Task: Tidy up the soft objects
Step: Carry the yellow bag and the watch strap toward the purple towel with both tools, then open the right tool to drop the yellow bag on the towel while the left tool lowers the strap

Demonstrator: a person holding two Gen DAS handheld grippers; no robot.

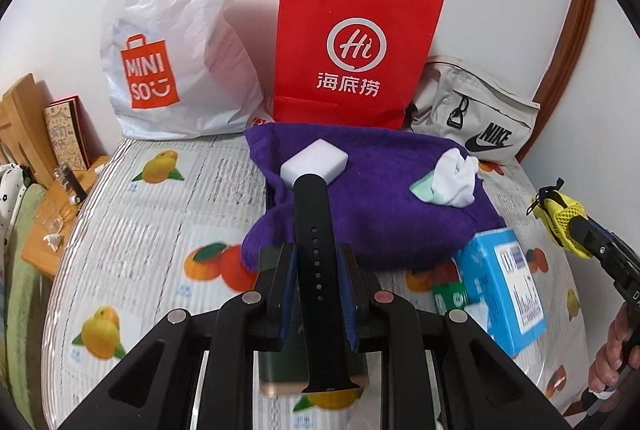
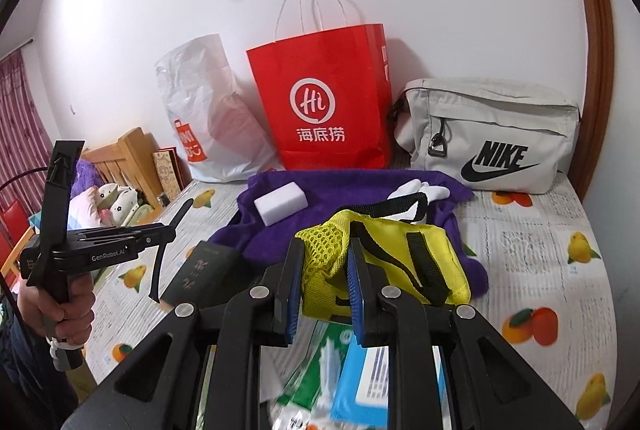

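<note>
1. We stand at a table (image 1: 120, 230) covered in a fruit-print cloth, a gripper in each hand.
2. Our left gripper (image 1: 316, 270) is clamped on a black watch strap (image 1: 314, 230), raised over the table's near edge, probably on its way to a bag.
3. Our right gripper (image 2: 320, 266) is closed on the mesh of a yellow pouch (image 2: 384, 254), lifted near the table's middle.
4. A purple towel (image 1: 380, 214) lies spread at the middle, carrying a white sponge block (image 1: 314, 160) and white socks (image 1: 456, 176); these soft things look unsorted.
5. Along the far edge, against the wall, stand a white plastic bag (image 1: 176, 42), a red paper bag (image 1: 352, 46) and a grey waist bag (image 2: 488, 134), likely the destinations.
6. A blue box (image 1: 502, 282) lies near the right edge.
</note>
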